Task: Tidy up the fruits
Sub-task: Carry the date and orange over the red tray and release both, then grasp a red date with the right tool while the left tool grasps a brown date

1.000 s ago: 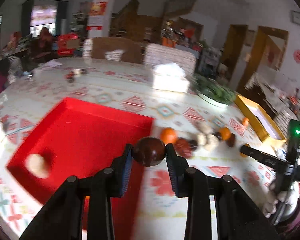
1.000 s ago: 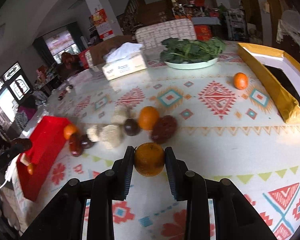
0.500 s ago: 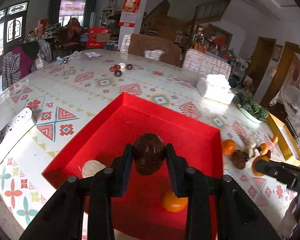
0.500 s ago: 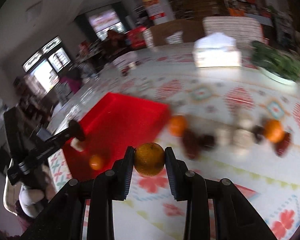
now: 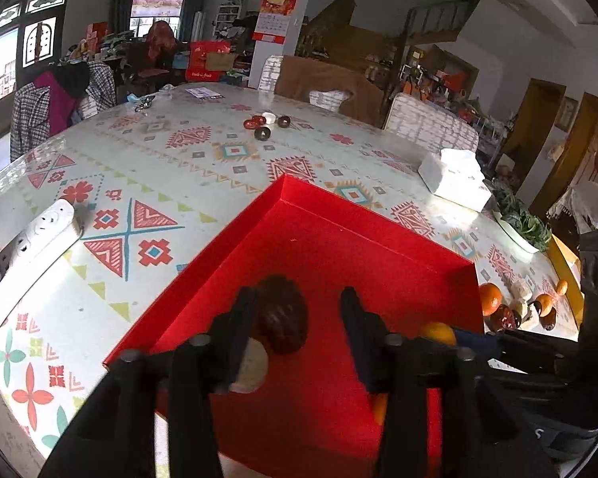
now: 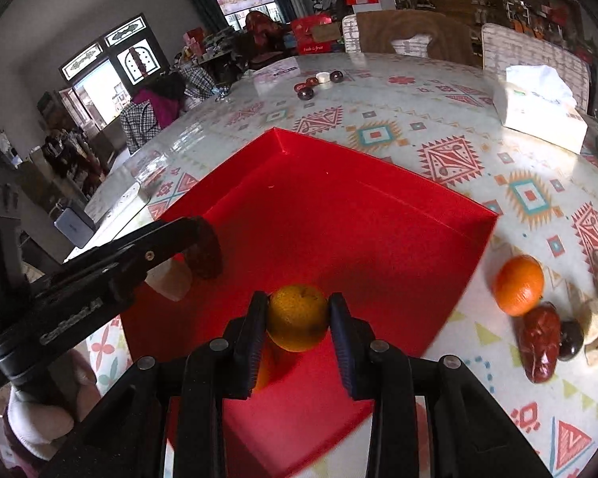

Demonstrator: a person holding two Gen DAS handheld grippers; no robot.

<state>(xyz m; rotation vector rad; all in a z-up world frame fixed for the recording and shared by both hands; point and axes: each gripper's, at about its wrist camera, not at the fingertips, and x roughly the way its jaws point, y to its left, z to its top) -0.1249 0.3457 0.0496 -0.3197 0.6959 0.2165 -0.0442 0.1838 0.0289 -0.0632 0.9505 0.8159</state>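
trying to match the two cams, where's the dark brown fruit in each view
Left wrist: the dark fruit is low centre, against the left finger of the open left claw, over the red tray.
Right wrist: the same fruit is at mid left, at the tip of the left claw reaching in from the left edge.
Shared landmark: the tray's far corner.
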